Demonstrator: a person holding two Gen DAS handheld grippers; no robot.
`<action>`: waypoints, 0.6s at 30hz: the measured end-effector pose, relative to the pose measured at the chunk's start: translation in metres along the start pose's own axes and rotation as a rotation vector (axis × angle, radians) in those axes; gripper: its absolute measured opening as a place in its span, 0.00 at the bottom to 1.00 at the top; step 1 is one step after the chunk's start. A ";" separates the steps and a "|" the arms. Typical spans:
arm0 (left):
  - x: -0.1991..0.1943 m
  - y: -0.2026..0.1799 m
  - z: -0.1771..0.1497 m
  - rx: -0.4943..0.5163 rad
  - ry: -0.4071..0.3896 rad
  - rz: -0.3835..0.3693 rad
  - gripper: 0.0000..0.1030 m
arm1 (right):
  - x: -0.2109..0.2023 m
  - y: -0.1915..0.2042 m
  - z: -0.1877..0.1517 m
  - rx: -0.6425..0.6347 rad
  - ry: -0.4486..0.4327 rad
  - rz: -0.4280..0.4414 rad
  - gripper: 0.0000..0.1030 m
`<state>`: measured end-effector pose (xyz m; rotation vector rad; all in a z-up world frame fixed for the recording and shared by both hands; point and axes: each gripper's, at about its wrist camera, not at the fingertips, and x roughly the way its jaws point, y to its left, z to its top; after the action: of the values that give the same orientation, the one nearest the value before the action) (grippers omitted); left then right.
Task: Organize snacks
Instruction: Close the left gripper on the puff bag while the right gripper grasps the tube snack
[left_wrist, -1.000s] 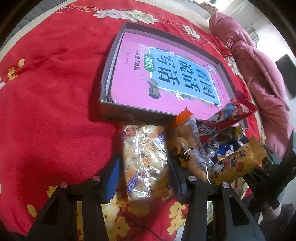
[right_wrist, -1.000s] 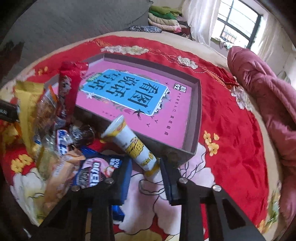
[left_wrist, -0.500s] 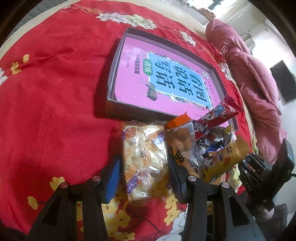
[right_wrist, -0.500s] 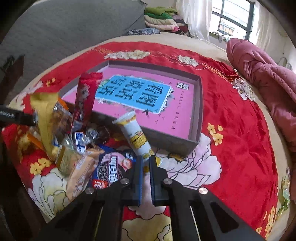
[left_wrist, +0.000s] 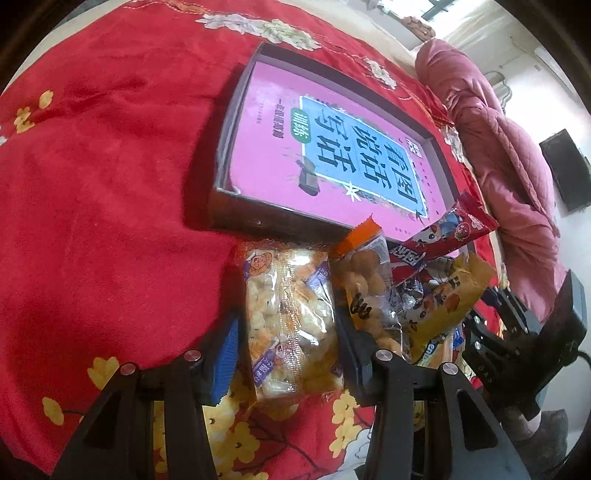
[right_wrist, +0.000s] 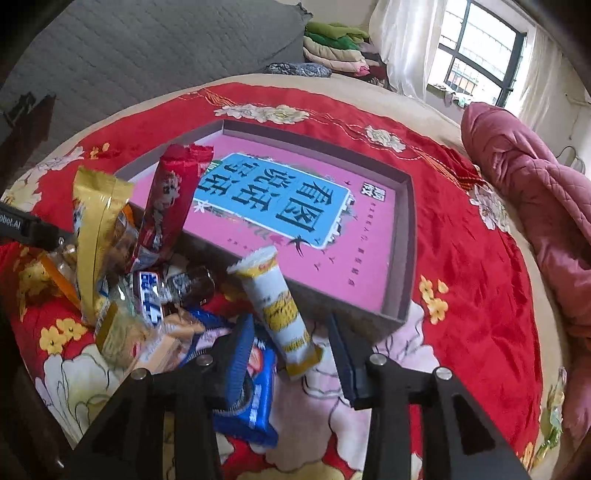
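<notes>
A shallow grey box (left_wrist: 277, 226) lined with a pink book cover lies on the red flowered cloth. My left gripper (left_wrist: 288, 343) is shut on a clear packet of puffed snacks (left_wrist: 291, 317) just in front of the box. Beside it lean an orange-topped packet of round snacks (left_wrist: 365, 277), a red packet (left_wrist: 443, 236) and a yellow packet (left_wrist: 447, 299). My right gripper (right_wrist: 291, 343) has its jaws opening around a white and yellow tube packet (right_wrist: 277, 306). That packet leans on the box's front wall (right_wrist: 354, 317), and the pads stand apart from it.
A blue biscuit packet (right_wrist: 255, 402) and several small wrapped sweets (right_wrist: 151, 291) lie under and left of the right gripper. A pink quilt (right_wrist: 535, 192) is bunched at the right. The other gripper's body (left_wrist: 517, 332) sits close to the snack pile.
The right gripper closed its jaws at the tube packet's lower end, then spread them again. The left gripper kept the puffed snack packet between its pads and barely moved.
</notes>
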<state>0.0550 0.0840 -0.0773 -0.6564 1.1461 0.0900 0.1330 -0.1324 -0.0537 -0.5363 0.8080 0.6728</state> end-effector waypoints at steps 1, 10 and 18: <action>0.000 -0.001 0.000 0.006 0.000 0.002 0.49 | 0.002 0.000 0.001 -0.001 0.004 0.003 0.34; -0.013 -0.005 -0.002 0.027 -0.029 0.011 0.49 | -0.012 -0.002 -0.001 0.040 -0.025 0.031 0.21; -0.042 -0.012 -0.002 0.055 -0.099 0.032 0.49 | -0.040 -0.013 0.002 0.140 -0.091 0.065 0.19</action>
<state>0.0396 0.0843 -0.0359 -0.5783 1.0603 0.1167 0.1226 -0.1529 -0.0185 -0.3515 0.7835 0.6897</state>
